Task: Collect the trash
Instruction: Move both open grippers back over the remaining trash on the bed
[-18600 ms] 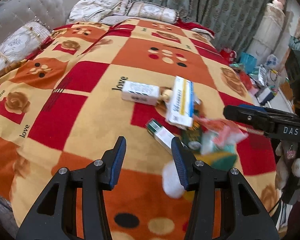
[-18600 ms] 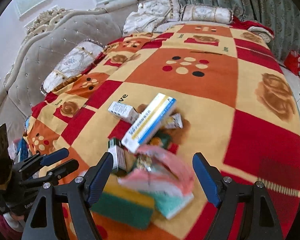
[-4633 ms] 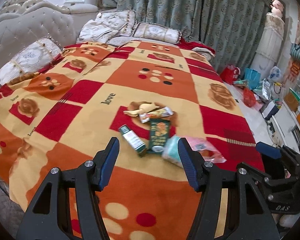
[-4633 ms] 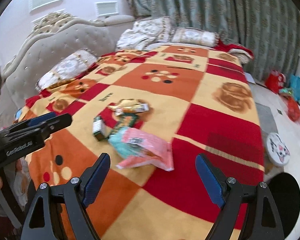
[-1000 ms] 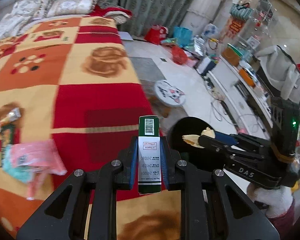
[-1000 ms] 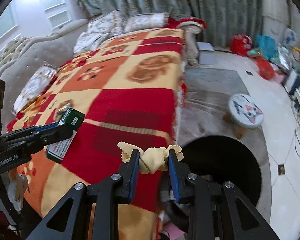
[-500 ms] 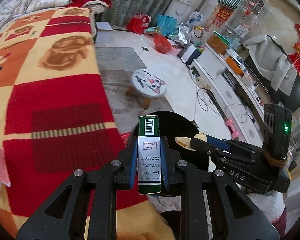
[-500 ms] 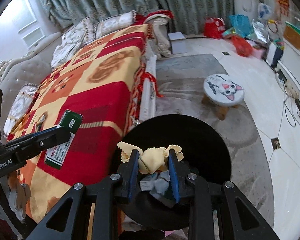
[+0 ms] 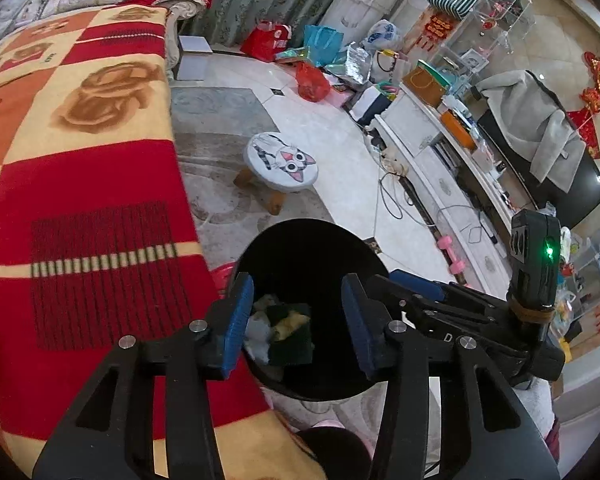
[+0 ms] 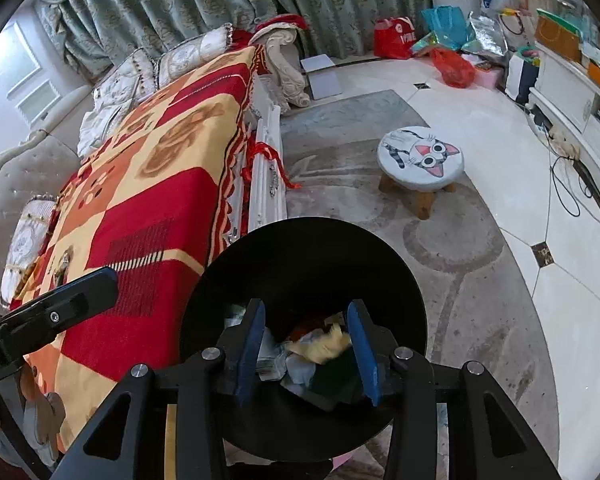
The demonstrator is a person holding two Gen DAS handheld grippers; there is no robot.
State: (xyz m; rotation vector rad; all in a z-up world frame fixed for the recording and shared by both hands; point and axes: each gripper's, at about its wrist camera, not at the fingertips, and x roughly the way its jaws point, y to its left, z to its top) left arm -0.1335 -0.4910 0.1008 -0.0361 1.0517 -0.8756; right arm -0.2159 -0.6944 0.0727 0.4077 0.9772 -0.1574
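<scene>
Over the round black trash bin (image 9: 312, 240) on the floor beside the bed, both tools are hanging pointed down into it. Left tool (image 9: 298, 324) has its blue-padded jaws spreading apart with nothing pinched between them, just the bin's insides showing through the gap. Right tool (image 10: 306, 350) is the same deal: jaws opening, pads touching nothing. Down in the bin there's a pile of trash: a crumpled yellow wrapper (image 10: 320, 346), a dark green box (image 9: 290, 340) and some white crumpled paper (image 9: 256, 336). Bin sits right against the edge of the red, orange and yellow checked blanket (image 9: 80, 200) on the bed. Further out on the floor stands a small round stool with a cartoon cat face (image 10: 420, 158), well apart from the bin.
</scene>
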